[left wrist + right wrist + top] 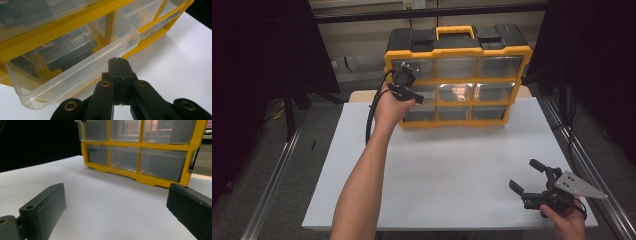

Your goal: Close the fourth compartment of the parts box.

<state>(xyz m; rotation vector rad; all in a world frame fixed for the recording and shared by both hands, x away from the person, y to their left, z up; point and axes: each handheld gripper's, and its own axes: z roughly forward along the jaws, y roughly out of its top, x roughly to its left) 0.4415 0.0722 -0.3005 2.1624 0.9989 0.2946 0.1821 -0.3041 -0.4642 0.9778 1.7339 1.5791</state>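
Left gripper view puts the left gripper (119, 61) with jaws pressed together just beside the front lip of a clear drawer (75, 75) pulled partway from the organizer (457, 75) — lip running crosswise. Right gripper (528, 176), jaws spread, empty, sits well apart.

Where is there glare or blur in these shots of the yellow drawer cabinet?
High view: bright glare on the middle drawers of the cabinet, dark surroundings. Left gripper view: the clear drawer is soft, catching light along its rim. Right gripper view: the near jaws are blurred, and reflections wash the upper drawers.
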